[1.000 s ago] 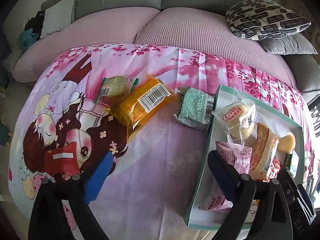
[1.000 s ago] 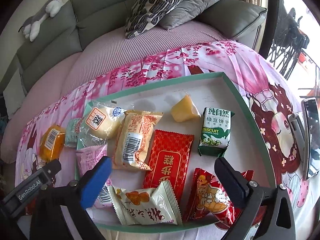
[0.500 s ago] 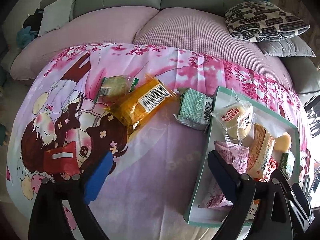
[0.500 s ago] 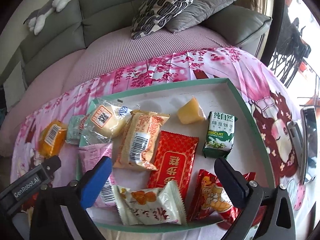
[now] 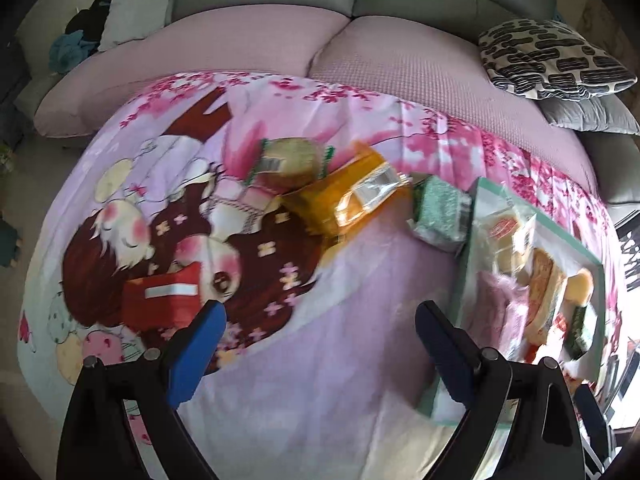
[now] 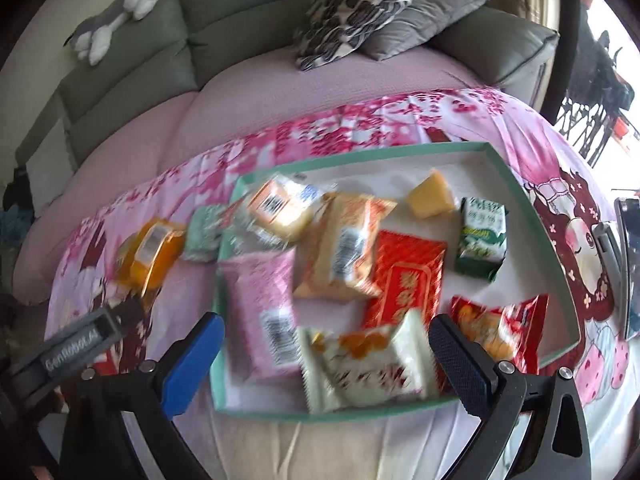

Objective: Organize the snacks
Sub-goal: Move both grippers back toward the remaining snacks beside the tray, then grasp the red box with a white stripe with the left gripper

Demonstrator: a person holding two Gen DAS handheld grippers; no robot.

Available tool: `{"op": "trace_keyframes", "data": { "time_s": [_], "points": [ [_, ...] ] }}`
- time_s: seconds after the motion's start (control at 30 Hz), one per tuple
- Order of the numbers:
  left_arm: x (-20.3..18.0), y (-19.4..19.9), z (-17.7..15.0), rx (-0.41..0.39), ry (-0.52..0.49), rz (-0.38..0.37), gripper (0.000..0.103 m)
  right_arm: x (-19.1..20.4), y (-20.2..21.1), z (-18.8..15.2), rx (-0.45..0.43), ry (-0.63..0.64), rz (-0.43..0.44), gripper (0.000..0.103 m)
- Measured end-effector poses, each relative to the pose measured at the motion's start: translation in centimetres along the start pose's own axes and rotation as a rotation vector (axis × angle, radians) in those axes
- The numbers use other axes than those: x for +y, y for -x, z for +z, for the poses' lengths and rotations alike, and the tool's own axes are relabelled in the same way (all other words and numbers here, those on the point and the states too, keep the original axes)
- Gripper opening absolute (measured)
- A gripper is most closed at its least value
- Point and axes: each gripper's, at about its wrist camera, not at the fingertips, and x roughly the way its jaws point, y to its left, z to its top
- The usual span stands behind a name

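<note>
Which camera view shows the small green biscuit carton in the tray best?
The right wrist view: the small green biscuit carton faces the camera, unobstructed, in the green-rimmed tray. The left wrist view shows only a dark green sliver at the tray's far edge.

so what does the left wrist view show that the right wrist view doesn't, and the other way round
Only the left wrist view: a red packet and a round green-wrapped cake lying on the printed sheet.

Only the right wrist view: the green biscuit box, red sachet and white packet in the tray, and a plush toy.

Both: the orange packet, tray and patterned cushion.
</note>
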Motion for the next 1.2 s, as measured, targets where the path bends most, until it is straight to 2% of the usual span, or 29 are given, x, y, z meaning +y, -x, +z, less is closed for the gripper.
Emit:
{"op": "trace_keyframes", "data": {
  "time_s": [0.47,0.87,1.03,1.2],
  "points": [
    [6.8,0.4,-4.8,0.026,0.065,0.019,0.096,4.8,1.1,-5.6,0.043,0.122,0.027,0.103],
    [14.2,-1.3,-4.4,0.074,0.253,0.033,0.096,8.6,-0.6,-7.9,0.114,0.201,0.091,0.103],
    [15.1,-3.2,-4.5,0.133,0.275,0.02,0.096,9.7,-1.5,-8.5,0.147,0.23,0.106,0.103],
    [15.7,-3.3,-4.1,0.119,0.277,0.038,0.096,9.6,-2.5,-8.5,0.176,0.218,0.11,0.103]
  ]
}}
